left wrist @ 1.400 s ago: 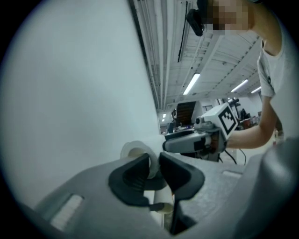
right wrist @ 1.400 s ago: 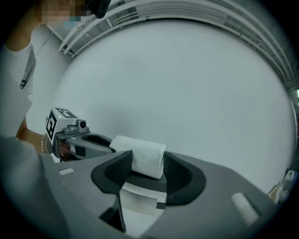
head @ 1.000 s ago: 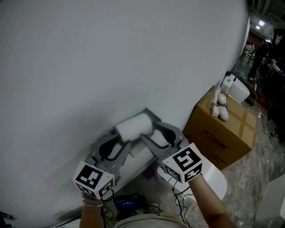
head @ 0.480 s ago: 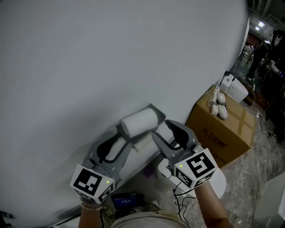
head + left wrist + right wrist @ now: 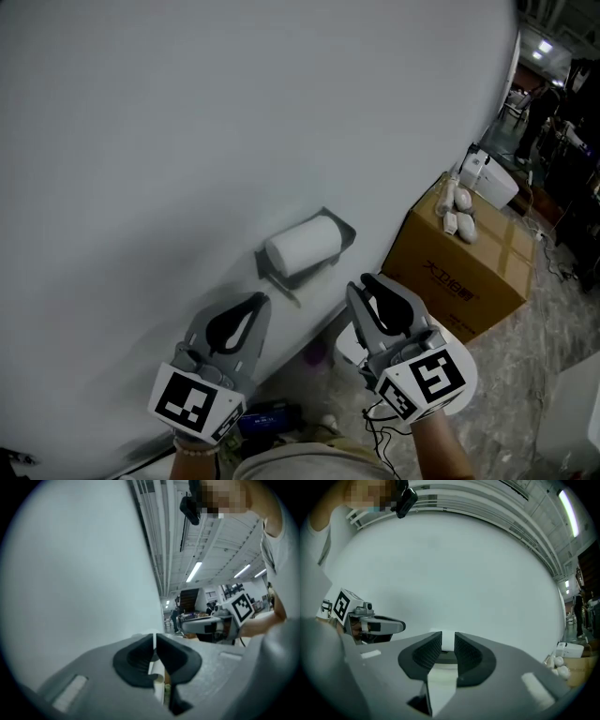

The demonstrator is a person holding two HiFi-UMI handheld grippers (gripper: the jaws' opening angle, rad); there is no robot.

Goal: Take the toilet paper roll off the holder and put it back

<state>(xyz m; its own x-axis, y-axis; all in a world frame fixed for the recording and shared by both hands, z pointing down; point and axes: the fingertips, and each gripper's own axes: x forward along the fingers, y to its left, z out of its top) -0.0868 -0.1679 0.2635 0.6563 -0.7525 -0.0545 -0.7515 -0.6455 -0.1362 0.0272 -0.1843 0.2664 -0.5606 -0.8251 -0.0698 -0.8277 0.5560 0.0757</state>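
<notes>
Roll is on the holder, both jaws are off it. Toilet paper roll (image 5: 302,244) sits white and sideways in the grey holder (image 5: 343,231) on the pale wall (image 5: 187,122). The holder's end plates show at both ends of the roll. In the head view my left gripper (image 5: 261,300) is at 7 o'clock of the roll and my right gripper (image 5: 361,286) at 5 o'clock. Both are clear of it, tips aimed at the wall. Left jaws have just been closing. In the left gripper view the dark pads are pressed almost together with only a thin slit showing, and nothing is caught in it. Right jaws have also just been closing. In the right gripper view they stand a narrow gap apart, gripping nothing. The white roll shows through that gap, well beyond the pads and not touching them. The marker cubes are at the near end of each tool, left cube (image 5: 195,403) and right cube (image 5: 424,384). Each gripper view catches the other tool: right one at 3 o'clock in the left view, left one at 9 o'clock in the right view. A cardboard box (image 5: 459,272) stands on the floor at 3 o'clock of the roll, against the wall, with small white items (image 5: 457,211) on top that I can't identify.
</notes>
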